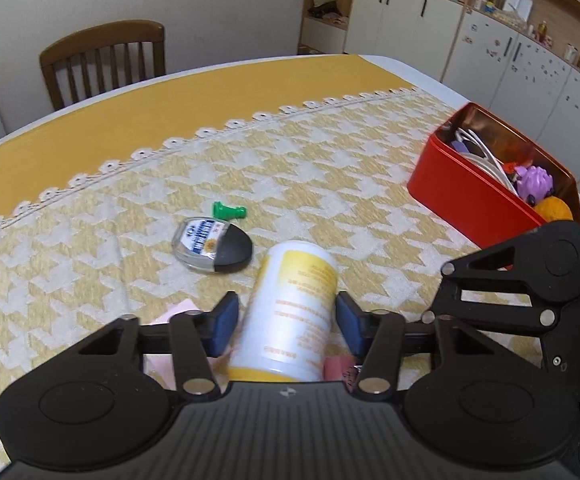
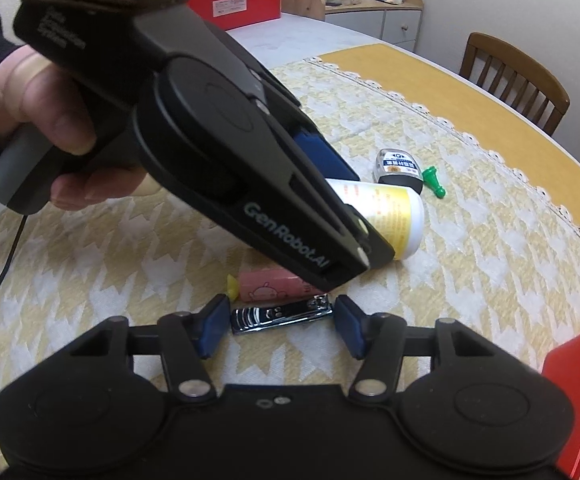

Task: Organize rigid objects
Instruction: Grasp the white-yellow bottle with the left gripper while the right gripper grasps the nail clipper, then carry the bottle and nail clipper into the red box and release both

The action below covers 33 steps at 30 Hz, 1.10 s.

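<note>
A white and yellow bottle (image 1: 294, 300) lies on its side on the chequered tablecloth. My left gripper (image 1: 287, 308) is shut on it, its blue pads (image 1: 223, 322) against the bottle's sides. In the right wrist view the bottle (image 2: 394, 216) sticks out past that gripper, which a person's hand (image 2: 37, 112) holds. A chrome nail clipper (image 2: 281, 315) lies flat and lengthwise between the fingers of my right gripper (image 2: 281, 307). The right gripper's pads stand just short of the clipper's two ends.
A small clear bottle with a black cap (image 1: 209, 246) and a green pawn (image 1: 229, 211) lie beyond the bottle. A red tin (image 1: 462, 196) holding several items stands at the right. A pink packet (image 2: 269, 285) lies behind the clipper. A wooden chair (image 1: 101, 60) stands behind the table.
</note>
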Tool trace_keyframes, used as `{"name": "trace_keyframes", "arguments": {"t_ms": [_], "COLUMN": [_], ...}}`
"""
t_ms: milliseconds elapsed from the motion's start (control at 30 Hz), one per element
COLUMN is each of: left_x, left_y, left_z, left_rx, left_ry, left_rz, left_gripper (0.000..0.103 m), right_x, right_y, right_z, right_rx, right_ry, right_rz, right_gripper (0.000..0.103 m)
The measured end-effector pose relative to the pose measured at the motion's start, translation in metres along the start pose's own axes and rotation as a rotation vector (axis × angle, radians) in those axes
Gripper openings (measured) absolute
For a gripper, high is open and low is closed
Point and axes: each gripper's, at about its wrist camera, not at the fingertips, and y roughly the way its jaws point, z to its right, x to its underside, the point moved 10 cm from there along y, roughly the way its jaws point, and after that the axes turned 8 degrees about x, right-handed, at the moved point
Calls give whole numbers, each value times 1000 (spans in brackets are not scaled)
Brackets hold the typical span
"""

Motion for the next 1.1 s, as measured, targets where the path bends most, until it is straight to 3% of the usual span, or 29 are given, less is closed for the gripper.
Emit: {"name": "trace_keyframes", "arguments": {"t_ms": [433,733,1100], "left_x": [2,3,4], "left_y": [-4,-11,-27], "left_z": [-2,-4,0], "left_rx": [-23,-67,-124], "left_ry": [-24,-66,-135], "left_rz": [-2,-8,-20], "left_gripper": [44,44,44], "right_x": [14,30,44], "right_y": [-14,-49,-103], "right_z": [2,22,46], "right_rx": [28,74,154], "right_ry": [65,208,284], "right_rz": [-8,14,32], "right_gripper": [56,56,56]}}
